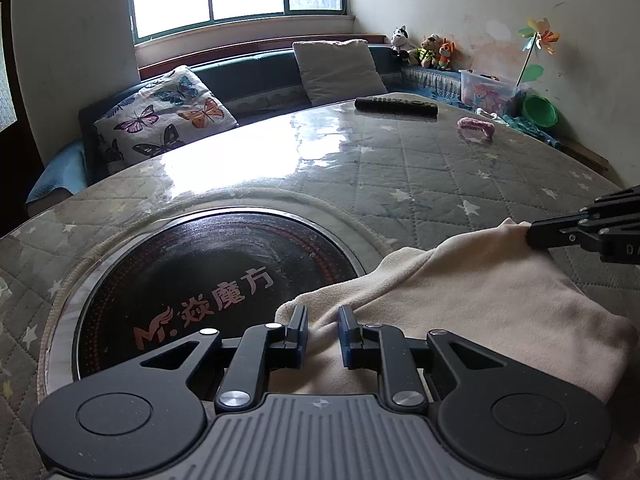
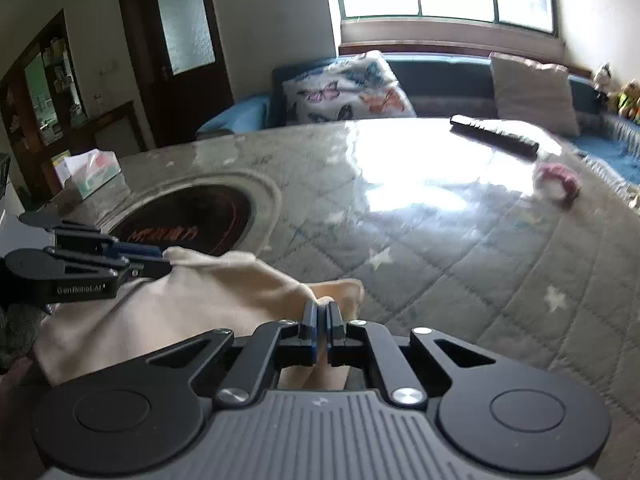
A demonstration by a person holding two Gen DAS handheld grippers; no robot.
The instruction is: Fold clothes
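Note:
A cream fleece garment (image 1: 472,296) lies bunched on the quilted table, partly over the black round hotplate (image 1: 216,280). My left gripper (image 1: 323,330) is open, its fingers a small gap apart around a fold of the cloth. It also shows in the right wrist view (image 2: 160,258) at the garment's far left corner. My right gripper (image 2: 322,316) is shut on the garment's (image 2: 192,300) near corner. It shows in the left wrist view (image 1: 532,236) at the cloth's right corner.
A black remote (image 1: 396,104) and a pink hair tie (image 1: 476,128) lie at the far side of the table (image 1: 440,184). A tissue box (image 2: 92,176) stands at the table's left edge. A sofa with cushions (image 1: 168,116) runs behind.

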